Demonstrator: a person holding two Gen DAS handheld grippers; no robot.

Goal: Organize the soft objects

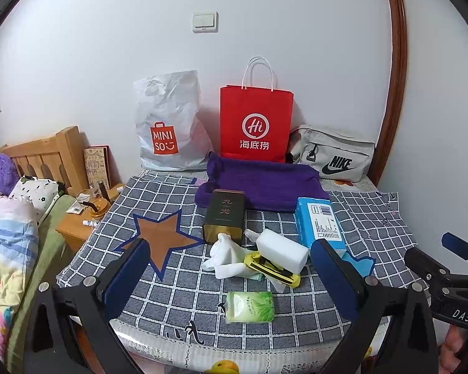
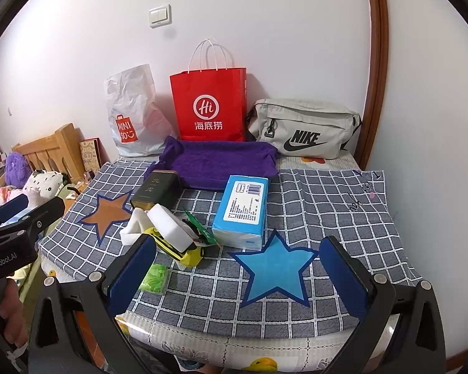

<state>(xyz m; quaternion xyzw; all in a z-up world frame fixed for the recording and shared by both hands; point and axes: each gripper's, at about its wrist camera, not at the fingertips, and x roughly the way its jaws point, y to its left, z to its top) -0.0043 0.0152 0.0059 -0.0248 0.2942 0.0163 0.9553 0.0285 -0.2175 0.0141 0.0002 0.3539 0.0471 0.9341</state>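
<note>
A checked cloth [image 1: 177,286] covers the table, with a brown star [image 1: 162,238] and a blue star [image 2: 276,272] on it. A pile sits mid-table: a white sock [image 1: 226,257], a white sponge block [image 1: 282,251], a yellow utility knife [image 1: 273,268], a dark tea tin [image 1: 224,218], a blue tissue pack [image 1: 319,221] and a green tissue packet [image 1: 250,307]. A purple towel [image 1: 265,187] lies behind. My left gripper [image 1: 231,258] is open and empty above the near edge. My right gripper [image 2: 240,254] is open and empty above the blue star.
A white MINISO bag [image 1: 168,124], a red paper bag [image 1: 255,124] and a grey Nike pouch [image 1: 333,152] stand against the back wall. A bed with bedding [image 1: 12,233] and a wooden nightstand [image 1: 78,227] lie left. A wooden door frame [image 1: 396,78] is right.
</note>
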